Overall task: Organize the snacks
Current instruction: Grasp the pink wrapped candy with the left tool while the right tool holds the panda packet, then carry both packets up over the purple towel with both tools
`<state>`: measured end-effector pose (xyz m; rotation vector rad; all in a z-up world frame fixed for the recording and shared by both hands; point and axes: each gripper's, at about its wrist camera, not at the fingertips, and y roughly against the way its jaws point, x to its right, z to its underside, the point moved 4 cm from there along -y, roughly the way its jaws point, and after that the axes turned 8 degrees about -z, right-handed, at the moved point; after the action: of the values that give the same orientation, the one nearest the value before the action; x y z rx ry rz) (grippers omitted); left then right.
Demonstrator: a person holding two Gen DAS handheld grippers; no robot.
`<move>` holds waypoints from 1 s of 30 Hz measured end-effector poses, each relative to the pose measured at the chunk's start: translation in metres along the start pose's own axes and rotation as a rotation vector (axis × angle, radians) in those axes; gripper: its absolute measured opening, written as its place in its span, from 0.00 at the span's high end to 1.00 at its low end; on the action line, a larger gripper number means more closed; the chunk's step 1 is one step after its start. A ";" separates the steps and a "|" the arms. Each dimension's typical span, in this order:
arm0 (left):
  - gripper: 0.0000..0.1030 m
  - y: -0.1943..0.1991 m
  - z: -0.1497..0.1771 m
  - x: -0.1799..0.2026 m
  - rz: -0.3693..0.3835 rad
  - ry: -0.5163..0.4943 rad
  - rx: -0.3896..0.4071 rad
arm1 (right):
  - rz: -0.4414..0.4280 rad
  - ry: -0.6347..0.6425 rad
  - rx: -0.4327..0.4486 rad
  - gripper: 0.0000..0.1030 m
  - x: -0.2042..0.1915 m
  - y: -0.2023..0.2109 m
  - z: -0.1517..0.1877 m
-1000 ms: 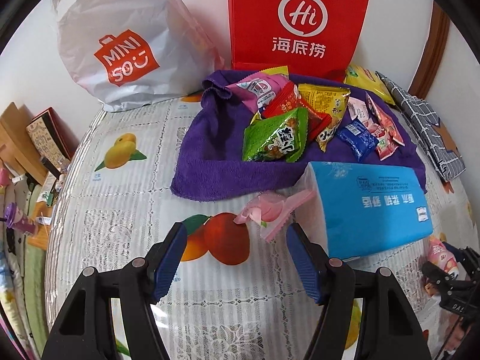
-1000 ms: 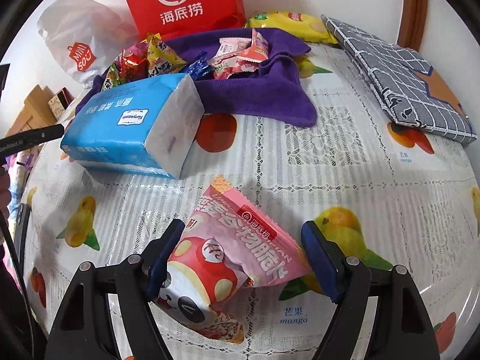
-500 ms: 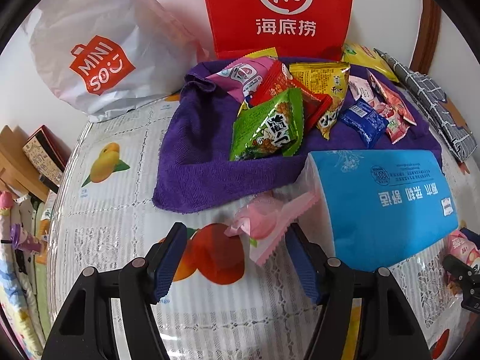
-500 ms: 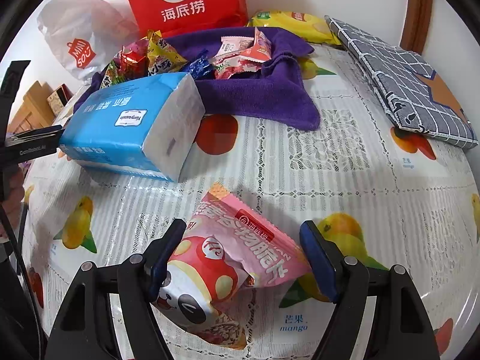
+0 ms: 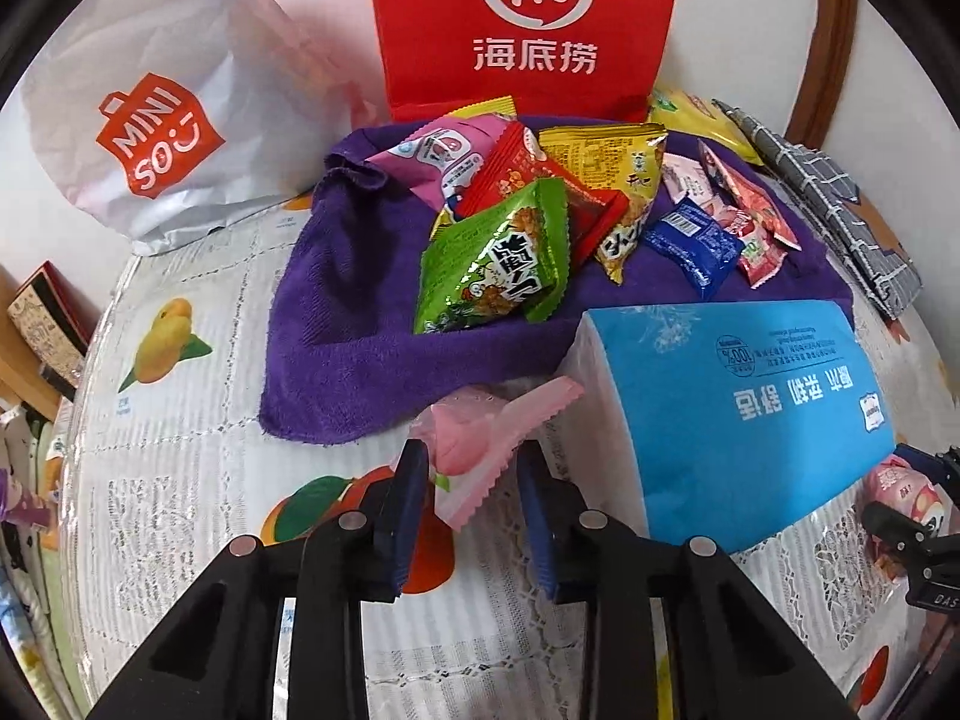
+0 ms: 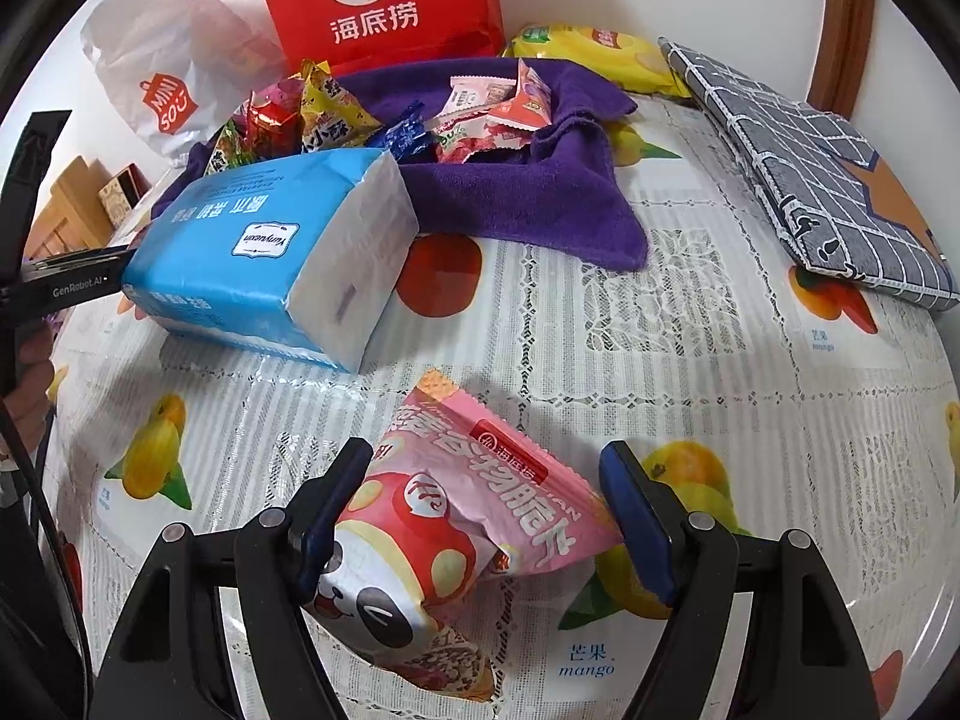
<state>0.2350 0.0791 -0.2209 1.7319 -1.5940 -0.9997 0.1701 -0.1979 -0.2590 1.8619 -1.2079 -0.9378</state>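
A small pink peach candy packet lies on the tablecloth at the near edge of the purple towel. My left gripper has its jaws narrowed around the packet, close on both sides. Several snack packets are piled on the towel. A pink panda snack bag lies on the table between the wide-open jaws of my right gripper; the left finger touches it, the right finger stands apart.
A blue tissue pack lies right of the left gripper, also in the right wrist view. A red Haidilao bag and a white Miniso bag stand at the back. A grey checked pouch lies at right.
My left gripper has moved forward to the peach packet and its jaws have closed in around it. The right gripper has barely moved and stays open around the panda bag.
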 end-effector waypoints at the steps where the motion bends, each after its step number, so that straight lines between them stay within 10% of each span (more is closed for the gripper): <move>1: 0.73 0.000 0.000 0.000 0.007 0.003 0.003 | 0.000 0.001 -0.001 0.25 0.000 0.000 0.000; 30: 0.78 0.088 0.024 -0.029 0.105 0.176 0.129 | -0.029 0.049 0.085 0.30 -0.036 0.058 0.001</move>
<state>0.1662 0.0990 -0.1577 1.7487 -1.6469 -0.6881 0.1348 -0.1822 -0.2027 1.9628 -1.2108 -0.8639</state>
